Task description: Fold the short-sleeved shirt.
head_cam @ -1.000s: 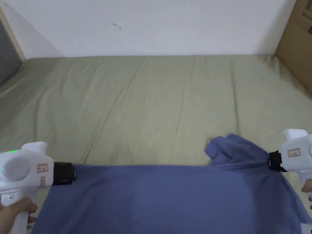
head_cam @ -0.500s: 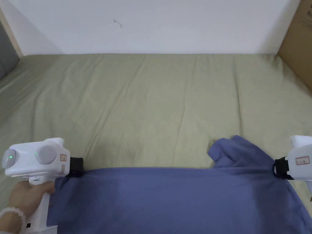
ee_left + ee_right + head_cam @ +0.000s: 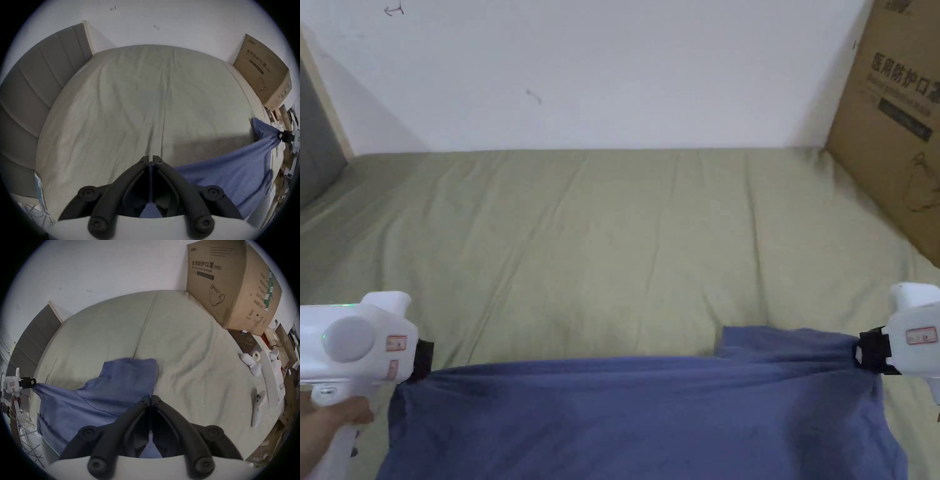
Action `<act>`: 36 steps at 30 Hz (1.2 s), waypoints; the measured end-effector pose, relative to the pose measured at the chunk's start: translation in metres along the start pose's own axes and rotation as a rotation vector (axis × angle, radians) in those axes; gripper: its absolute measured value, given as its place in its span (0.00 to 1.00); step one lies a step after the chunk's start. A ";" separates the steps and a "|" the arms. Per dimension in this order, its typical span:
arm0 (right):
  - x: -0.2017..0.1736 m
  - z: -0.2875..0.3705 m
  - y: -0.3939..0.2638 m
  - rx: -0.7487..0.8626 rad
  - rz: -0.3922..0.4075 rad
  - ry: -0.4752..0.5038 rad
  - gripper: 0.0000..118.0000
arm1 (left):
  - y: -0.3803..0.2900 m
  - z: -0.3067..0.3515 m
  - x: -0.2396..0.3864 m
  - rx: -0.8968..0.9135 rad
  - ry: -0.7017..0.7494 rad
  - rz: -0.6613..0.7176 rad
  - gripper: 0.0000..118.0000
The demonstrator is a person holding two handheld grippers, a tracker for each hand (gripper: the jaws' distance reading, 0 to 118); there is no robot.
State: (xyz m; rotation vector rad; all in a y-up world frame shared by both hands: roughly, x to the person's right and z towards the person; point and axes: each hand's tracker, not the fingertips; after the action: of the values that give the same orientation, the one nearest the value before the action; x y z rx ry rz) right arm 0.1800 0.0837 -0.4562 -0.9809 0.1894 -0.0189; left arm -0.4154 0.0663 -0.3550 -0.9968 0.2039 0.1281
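A blue short-sleeved shirt (image 3: 637, 419) hangs stretched between the two grippers over the near part of the green bed (image 3: 612, 250). My left gripper (image 3: 425, 362) is shut on its left corner; in the left gripper view the cloth (image 3: 227, 175) runs out between the closed jaws of that gripper (image 3: 151, 160) toward the right. My right gripper (image 3: 862, 350) is shut on the right corner, beside a sleeve (image 3: 781, 340) lying on the sheet. In the right gripper view its gripper (image 3: 151, 398) pinches the blue shirt (image 3: 97, 402), and the left gripper (image 3: 33, 382) shows far off.
A large cardboard box (image 3: 894, 119) stands at the bed's back right against the white wall. A grey padded headboard (image 3: 32, 91) borders the left side. A white controller-like item (image 3: 258, 407) and clutter lie along the bed's right edge.
The shirt's top edge has been lifted and pulled tauter, and the sleeve by the right gripper has flattened. The head camera has tilted up, showing more wall and box.
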 end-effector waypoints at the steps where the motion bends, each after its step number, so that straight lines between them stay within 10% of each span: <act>1: 0.002 0.012 -0.010 0.008 -0.003 0.006 0.01 | -0.011 0.013 -0.003 0.010 -0.008 -0.004 0.01; 22: 0.019 0.081 -0.224 -0.160 -0.085 0.006 0.10 | -0.204 0.079 -0.025 -0.102 -0.048 0.040 0.04; 23: 0.018 0.082 -0.222 -0.152 -0.070 -0.025 0.23 | -0.203 0.081 -0.025 -0.098 -0.040 0.034 0.11; 25: 0.013 0.088 -0.214 -0.128 -0.025 -0.082 0.58 | -0.198 0.084 -0.026 -0.096 0.007 0.023 0.61; 27: 0.009 0.097 -0.203 -0.090 -0.014 -0.097 0.63 | -0.194 0.092 -0.028 -0.078 0.027 0.024 1.00; 32: -0.020 0.113 -0.174 0.034 -0.004 0.011 0.60 | -0.183 0.112 -0.036 0.011 -0.118 0.192 0.92; 35: -0.059 0.107 -0.169 0.153 0.055 -0.046 0.00 | -0.184 0.111 -0.034 0.025 -0.148 0.216 0.00; 36: -0.079 0.103 -0.172 0.186 0.077 -0.106 0.00 | -0.187 0.106 -0.030 0.013 -0.139 0.217 0.01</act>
State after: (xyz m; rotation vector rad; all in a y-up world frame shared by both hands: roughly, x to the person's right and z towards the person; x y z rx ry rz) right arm 0.1318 0.0802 -0.2462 -0.7868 0.1251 0.0848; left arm -0.3954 0.0545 -0.1393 -0.9475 0.1848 0.3921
